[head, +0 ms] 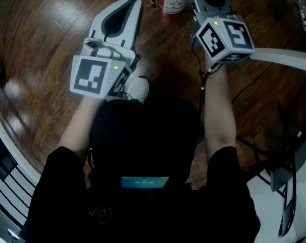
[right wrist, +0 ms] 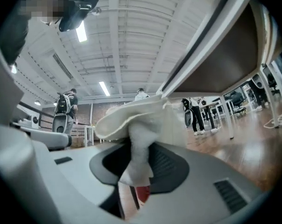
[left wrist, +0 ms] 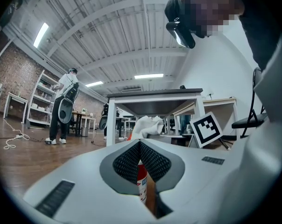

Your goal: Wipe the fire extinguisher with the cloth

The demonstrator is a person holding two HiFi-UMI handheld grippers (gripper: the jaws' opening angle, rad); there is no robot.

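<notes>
Right claw (right wrist: 137, 149) clamped on the white cloth (right wrist: 131, 120), fabric bunched between the jaws and flopping out over the tips. Left claw (left wrist: 140, 146) closed, tips together, nothing gripped; we see only a narrow slot below the tips. Through that slot: red body of the fire extinguisher (left wrist: 142, 175), just ahead of both claws. In head view it stands on the wooden floor (head: 41, 44) between the two claws, left one on its left, right one on its right. In the left gripper view the cloth sits over its top end. We can't tell whether either claw's jaws touch the cylinder. Behind it: white-legged table (left wrist: 155, 97) with a dark top. Far back, a person (left wrist: 66, 104) with a pack on their back stands by shelving (left wrist: 38, 101) at the brick wall (left wrist: 15, 73), ceiling strip lights (left wrist: 40, 34) on
</notes>
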